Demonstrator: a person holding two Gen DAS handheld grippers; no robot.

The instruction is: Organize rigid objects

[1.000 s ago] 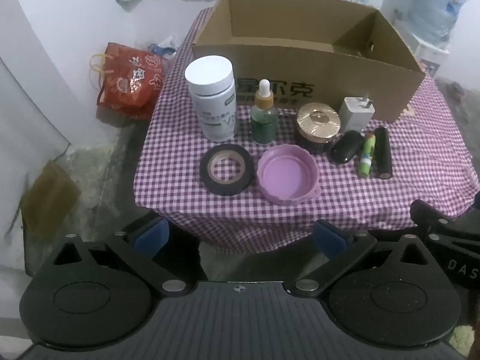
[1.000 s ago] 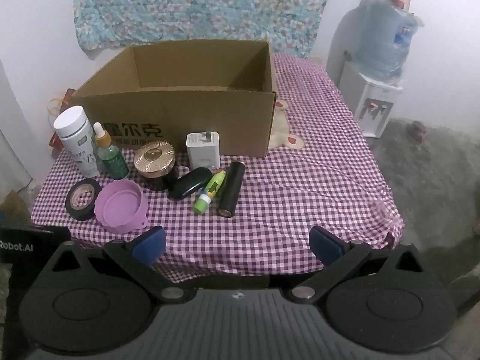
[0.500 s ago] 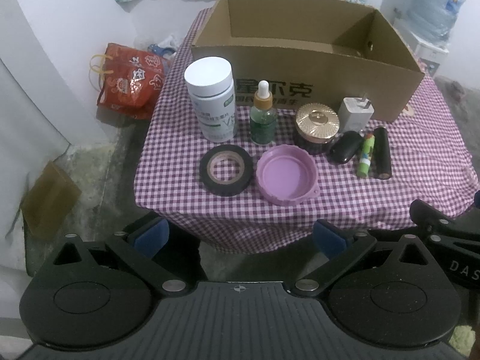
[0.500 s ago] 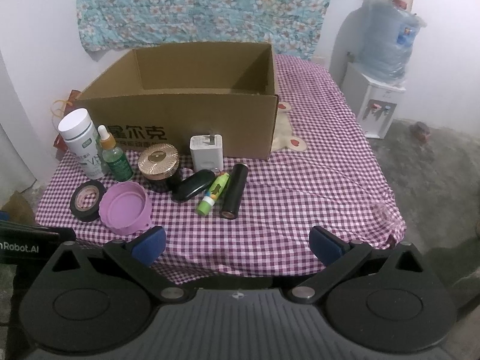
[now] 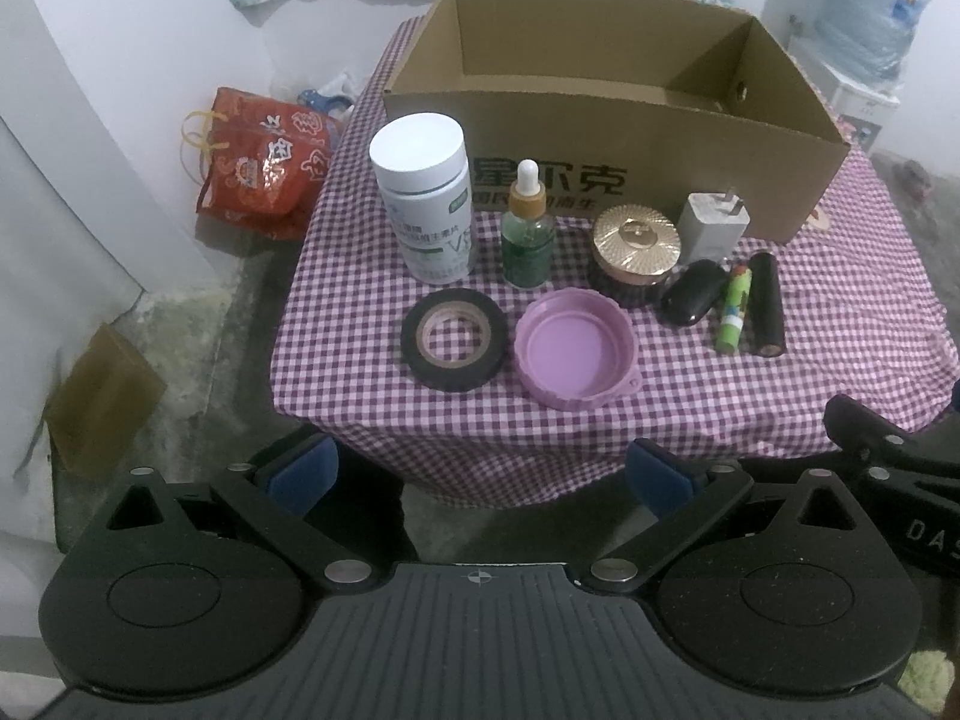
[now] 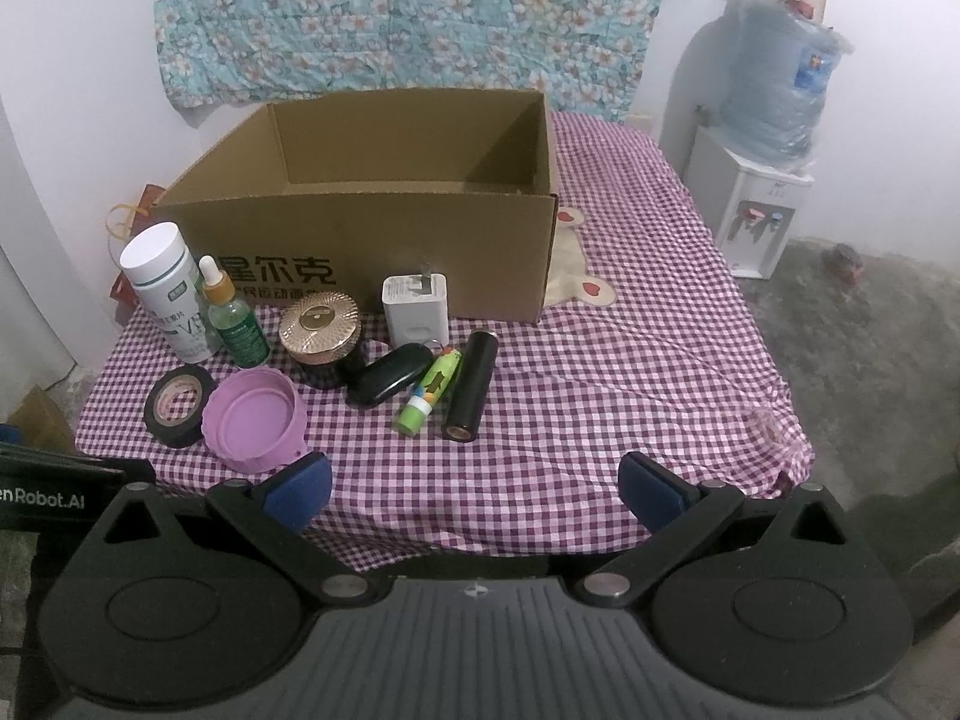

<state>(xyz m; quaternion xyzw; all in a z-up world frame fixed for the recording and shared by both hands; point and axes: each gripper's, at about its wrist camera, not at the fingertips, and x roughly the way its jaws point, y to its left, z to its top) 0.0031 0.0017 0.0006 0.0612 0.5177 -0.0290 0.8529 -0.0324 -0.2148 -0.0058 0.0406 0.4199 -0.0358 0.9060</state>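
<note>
An open cardboard box stands on a purple checked tablecloth. In front of it lie a white pill bottle, a green dropper bottle, a gold-lidded jar, a white charger, a black tape roll, a purple lid, a black case, a green tube and a black cylinder. My left gripper is open, below the table's front edge. My right gripper is open over the front edge, empty.
A red bag sits on the floor left of the table. A water dispenser stands at the right by the wall. A flowered cloth hangs behind the box. The table's right half holds nothing but the cloth.
The right gripper has edged forward and up toward the table; the objects look slightly nearer. The left view has barely shifted. Both stay open.
</note>
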